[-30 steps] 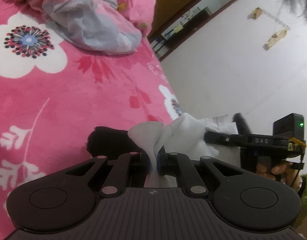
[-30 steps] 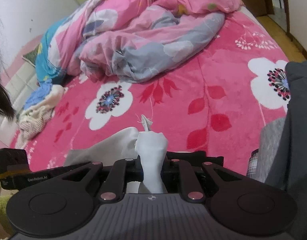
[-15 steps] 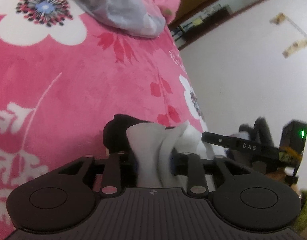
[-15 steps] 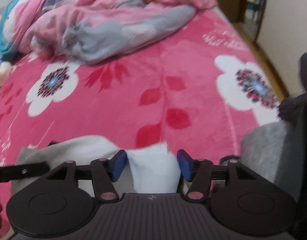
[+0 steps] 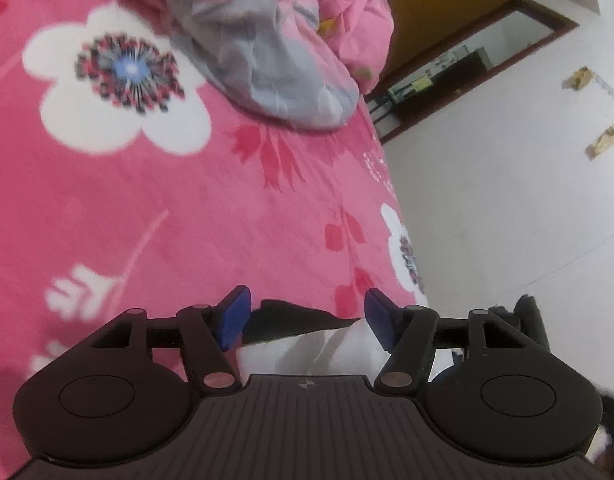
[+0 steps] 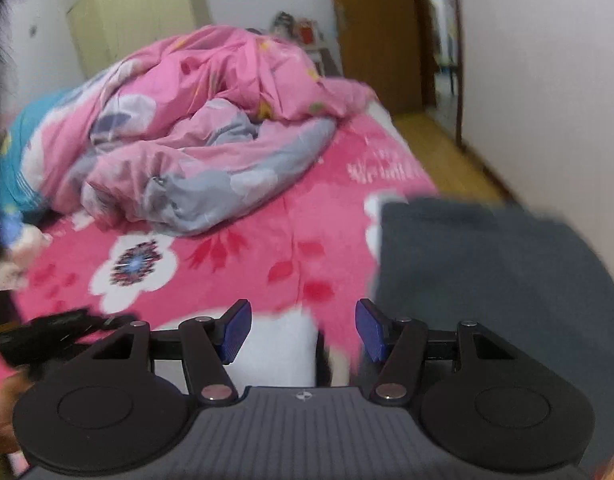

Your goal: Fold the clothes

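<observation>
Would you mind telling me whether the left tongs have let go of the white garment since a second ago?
Yes. The left tongs now stand open, and the white garment lies loose below them on the pink blanket.

L tool (image 5: 307, 316) & R tool (image 6: 303, 330) both spread wide (blue pads apart).

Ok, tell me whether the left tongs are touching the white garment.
Apart. The left wrist view shows the left tongs wide open, both blue pads clear of the white garment, which lies on the pink bedspread between them.
</observation>
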